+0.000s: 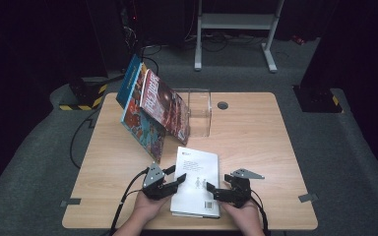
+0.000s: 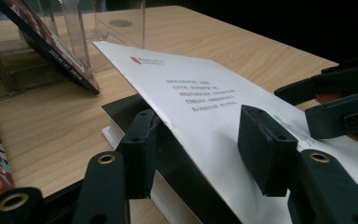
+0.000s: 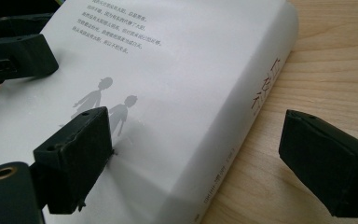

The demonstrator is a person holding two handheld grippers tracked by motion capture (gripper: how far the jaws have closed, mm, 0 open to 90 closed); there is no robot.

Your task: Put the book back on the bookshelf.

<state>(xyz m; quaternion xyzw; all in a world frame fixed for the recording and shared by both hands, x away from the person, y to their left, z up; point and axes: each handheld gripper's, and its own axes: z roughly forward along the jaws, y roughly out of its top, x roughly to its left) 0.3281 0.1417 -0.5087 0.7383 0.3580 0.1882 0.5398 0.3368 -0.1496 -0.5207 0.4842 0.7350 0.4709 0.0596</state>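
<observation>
Your white book [image 1: 197, 181] lies flat near the front edge of the table [image 1: 256, 142], about in the middle, with its back cover facing up. Its near end is partly covered by your hands in the high view, so you cannot see the front corners well.

Your left gripper [image 1: 170, 183] is at the book's left edge. In the left gripper view the white cover [image 2: 205, 107] is lifted away from the page block, and the cover's edge sits between the two jaws, which stand apart; if the pads really press on it, I cannot tell. The dark page under the cover is mostly hidden.

Your right gripper [image 1: 216, 192] is at the book's right side, over the spine. Its jaws stand wide apart: one pad [image 3: 77, 156] rests on or just above the cover, the other stands beside the spine [image 3: 256, 107] over bare wood. The spine text is too blurred to read.

At the back left, colourful books [image 1: 152, 108] lean in a clear stand [image 1: 199, 110], well apart from your book. The right half of the table has open room.
</observation>
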